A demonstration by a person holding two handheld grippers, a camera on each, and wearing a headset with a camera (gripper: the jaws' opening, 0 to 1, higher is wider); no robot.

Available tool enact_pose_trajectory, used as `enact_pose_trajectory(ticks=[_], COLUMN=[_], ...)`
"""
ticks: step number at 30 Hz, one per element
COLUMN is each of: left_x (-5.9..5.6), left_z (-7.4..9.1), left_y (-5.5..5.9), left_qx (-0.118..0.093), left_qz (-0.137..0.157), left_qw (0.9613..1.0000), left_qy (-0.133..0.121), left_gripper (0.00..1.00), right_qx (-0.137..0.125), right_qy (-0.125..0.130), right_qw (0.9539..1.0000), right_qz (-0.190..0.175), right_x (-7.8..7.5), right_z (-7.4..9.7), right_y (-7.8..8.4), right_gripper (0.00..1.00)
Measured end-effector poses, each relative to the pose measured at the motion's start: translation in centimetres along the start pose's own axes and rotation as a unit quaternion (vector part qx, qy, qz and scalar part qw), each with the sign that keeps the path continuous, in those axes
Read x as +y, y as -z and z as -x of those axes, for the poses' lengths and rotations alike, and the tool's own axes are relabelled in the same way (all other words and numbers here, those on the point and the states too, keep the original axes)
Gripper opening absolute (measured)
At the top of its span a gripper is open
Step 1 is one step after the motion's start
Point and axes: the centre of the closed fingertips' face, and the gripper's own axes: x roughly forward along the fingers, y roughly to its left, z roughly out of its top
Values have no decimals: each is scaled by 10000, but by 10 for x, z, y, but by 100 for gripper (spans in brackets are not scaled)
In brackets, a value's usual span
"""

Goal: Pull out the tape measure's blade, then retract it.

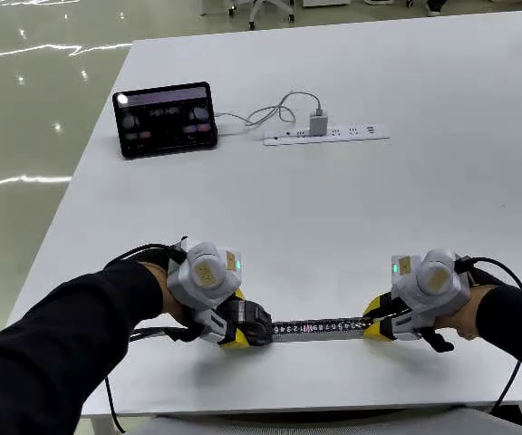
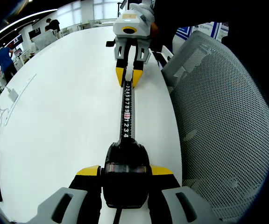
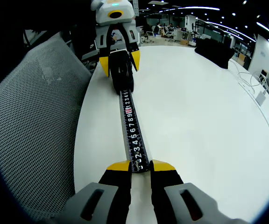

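Black tape measure case [image 2: 126, 184] near table [image 1: 333, 208] front edge, our left gripper [image 2: 125, 171] clamped on its sides | right gripper [image 3: 137, 166] pinching blade [image 3: 130, 121] tip, blade stretched between them | we judge blade thin, springy, sharp-edged; case light, rigid, best gripped flat-sided

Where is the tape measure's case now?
In the head view, the case sits near the table's front edge, left of centre, clamped in the left gripper, its blade running to the right gripper.

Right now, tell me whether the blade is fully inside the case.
No, the blade stretches from the case to the right gripper.
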Motion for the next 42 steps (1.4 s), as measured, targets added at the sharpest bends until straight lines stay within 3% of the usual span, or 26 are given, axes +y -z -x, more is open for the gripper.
enact_pose_trajectory(ticks=[42], left_x=[-1], left_z=[0], left_y=[0], left_qx=[36], left_qz=[-36], left_qw=[10000], left_qy=[15], left_gripper=[34], right_qx=[114], right_qy=[-1], right_qw=[9999], right_qz=[-26], right_x=[-1], right_z=[12], right_y=[15], right_gripper=[11])
